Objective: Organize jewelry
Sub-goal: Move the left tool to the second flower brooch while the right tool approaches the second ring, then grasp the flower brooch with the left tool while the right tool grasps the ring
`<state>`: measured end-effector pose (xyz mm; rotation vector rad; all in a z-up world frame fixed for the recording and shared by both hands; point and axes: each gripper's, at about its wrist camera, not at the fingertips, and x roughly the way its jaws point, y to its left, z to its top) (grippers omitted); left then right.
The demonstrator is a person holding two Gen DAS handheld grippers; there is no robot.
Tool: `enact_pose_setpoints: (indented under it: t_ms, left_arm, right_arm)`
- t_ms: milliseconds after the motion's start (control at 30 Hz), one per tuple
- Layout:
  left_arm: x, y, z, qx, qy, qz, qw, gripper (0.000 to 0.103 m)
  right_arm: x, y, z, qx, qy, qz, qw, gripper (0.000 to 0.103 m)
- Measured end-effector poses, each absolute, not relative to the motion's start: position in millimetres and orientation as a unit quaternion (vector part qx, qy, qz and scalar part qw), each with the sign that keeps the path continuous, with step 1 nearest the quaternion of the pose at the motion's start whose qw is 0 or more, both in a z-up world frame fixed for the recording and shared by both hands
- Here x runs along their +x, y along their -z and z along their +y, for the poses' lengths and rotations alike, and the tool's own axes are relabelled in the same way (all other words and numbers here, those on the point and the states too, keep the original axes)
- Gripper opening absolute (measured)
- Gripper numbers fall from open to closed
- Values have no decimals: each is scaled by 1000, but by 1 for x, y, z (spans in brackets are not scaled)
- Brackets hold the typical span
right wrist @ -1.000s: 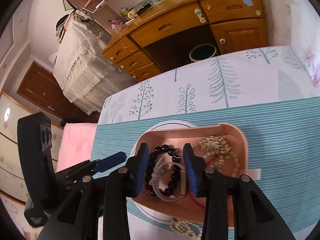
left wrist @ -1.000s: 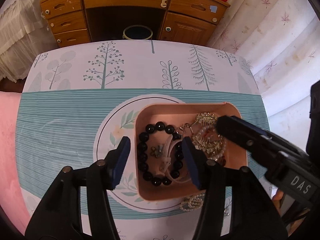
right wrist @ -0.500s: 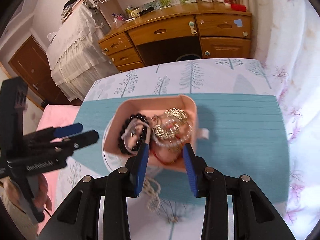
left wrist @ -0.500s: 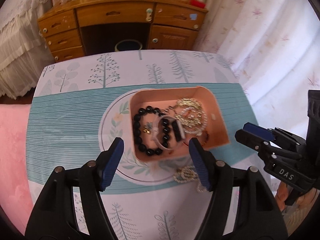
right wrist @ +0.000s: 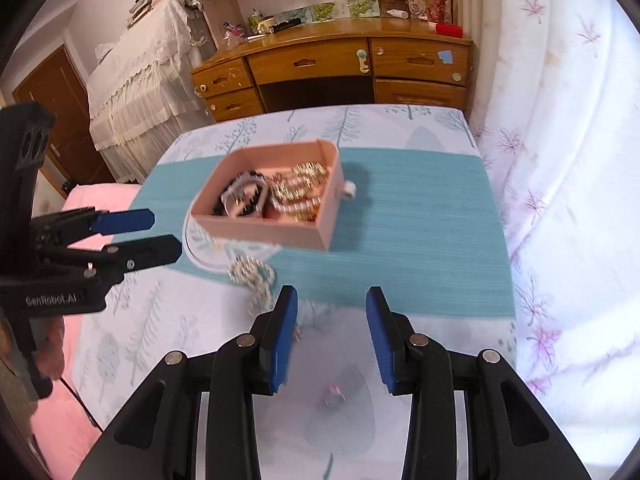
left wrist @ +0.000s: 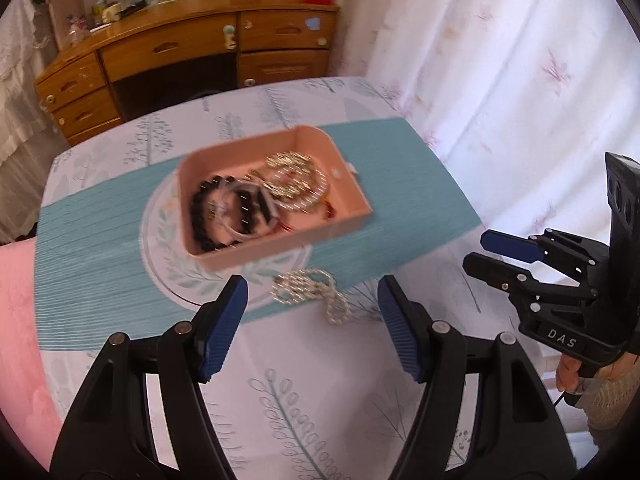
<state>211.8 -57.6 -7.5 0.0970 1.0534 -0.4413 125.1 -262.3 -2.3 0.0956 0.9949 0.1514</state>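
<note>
A pink open box (left wrist: pixel 340 222) (right wrist: pixel 280 232) stands on the table and holds a black bead bracelet (left wrist: pixel 204 216), a white bangle (right wrist: pixel 244 196) and gold and pearl chains (left wrist: pixel 296 184) (right wrist: pixel 300 192). A pearl necklace (left wrist: pixel 316 288) (right wrist: pixel 254 274) lies on the cloth just in front of the box. My left gripper (left wrist: pixel 312 320) is open and empty, pulled back above the necklace. My right gripper (right wrist: pixel 332 328) is open and empty, to the right of the necklace. Each gripper also shows in the other's view: the right one (left wrist: pixel 508 256), the left one (right wrist: pixel 136 236).
The table has a tree-print cloth with a teal striped band (right wrist: pixel 420 240). A small dark item (right wrist: pixel 334 394) lies on the cloth near the right gripper. A wooden desk (right wrist: pixel 332 68) stands beyond the table, a curtain (right wrist: pixel 560 160) on the right, a pink surface (left wrist: pixel 16 320) on the left.
Both grippers have pulled back and up, out of the pink box, which now sits further off. The right gripper's jaws have widened. The pearl necklace in front of the box has come fully into view.
</note>
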Motion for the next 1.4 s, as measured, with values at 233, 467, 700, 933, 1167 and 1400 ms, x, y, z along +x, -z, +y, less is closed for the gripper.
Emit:
enact_pose_setpoints:
  t_ms: [233, 467, 700, 933, 1167, 1400]
  left_arm:
    - [184, 53, -80, 49, 220, 510, 830, 65]
    - [170, 86, -105, 88, 232, 510, 823, 65]
    - [169, 103, -125, 111, 250, 515, 812, 65]
    - [181, 116, -130, 94, 245, 533, 805, 61]
    - [189, 115, -127, 80, 247, 535, 804, 55]
    - [192, 113, -129, 78, 256, 537, 800, 39]
  right_arm:
    - [81, 43, -268, 48, -67, 488, 869, 36]
    - [53, 80, -258, 30, -76, 486, 870, 36]
    - [58, 99, -244, 22, -93, 487, 868, 36]
    - [71, 107, -238, 1, -106, 486, 868, 31]
    - [82, 113, -229, -20, -108, 476, 872, 26]
    - [86, 115, -232, -12, -104, 475, 874, 16]
